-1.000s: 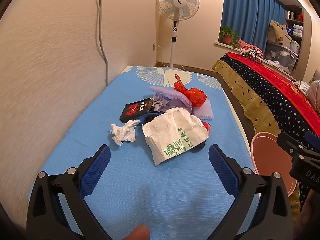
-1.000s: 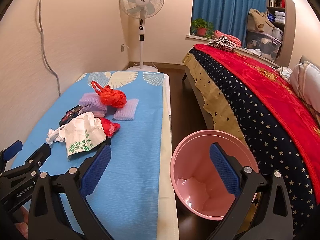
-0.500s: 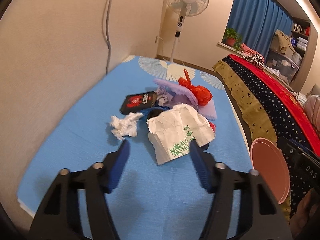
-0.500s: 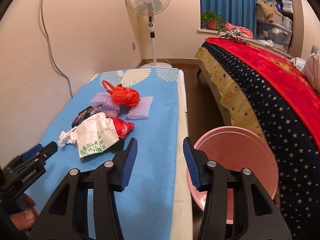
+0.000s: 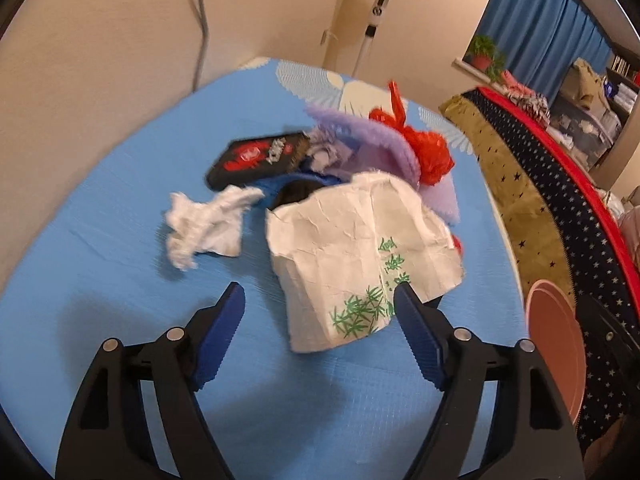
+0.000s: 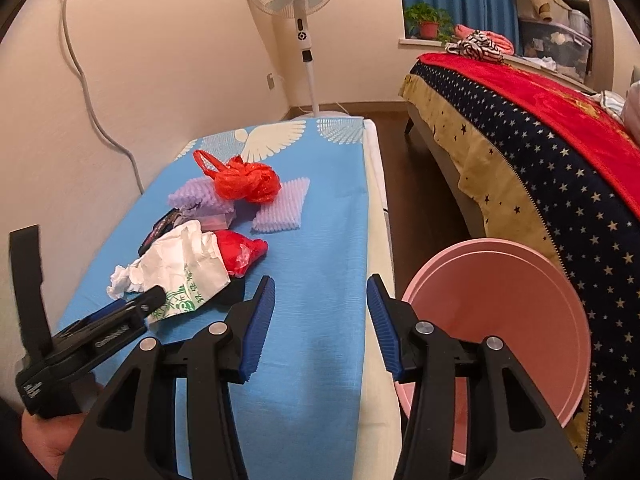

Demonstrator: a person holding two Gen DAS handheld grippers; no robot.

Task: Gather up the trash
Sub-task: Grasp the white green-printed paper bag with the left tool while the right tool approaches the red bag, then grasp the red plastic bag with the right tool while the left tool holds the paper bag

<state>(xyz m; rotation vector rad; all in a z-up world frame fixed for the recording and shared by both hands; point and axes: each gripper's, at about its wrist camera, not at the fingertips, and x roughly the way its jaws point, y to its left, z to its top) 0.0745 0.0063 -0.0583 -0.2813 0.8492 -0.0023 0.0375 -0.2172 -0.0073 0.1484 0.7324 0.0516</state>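
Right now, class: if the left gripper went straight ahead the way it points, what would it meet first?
Most likely the white paper wrapper with green print: the left gripper, jaws open, already straddles its near corner. Depth is uncertain in the fisheye view.

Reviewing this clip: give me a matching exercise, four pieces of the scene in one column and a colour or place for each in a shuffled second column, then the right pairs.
Things:
1. knotted plastic bag
2. crumpled tissue
3. bin
4. paper wrapper with green print

Descriptions:
A. pink, on the floor between the blue mat and the bed
B. orange-red, on the purple foam sheets
C. nearest the open left gripper
D. plain white, left of the wrapper in the left wrist view

Pairs: 1-B, 2-D, 3-A, 4-C
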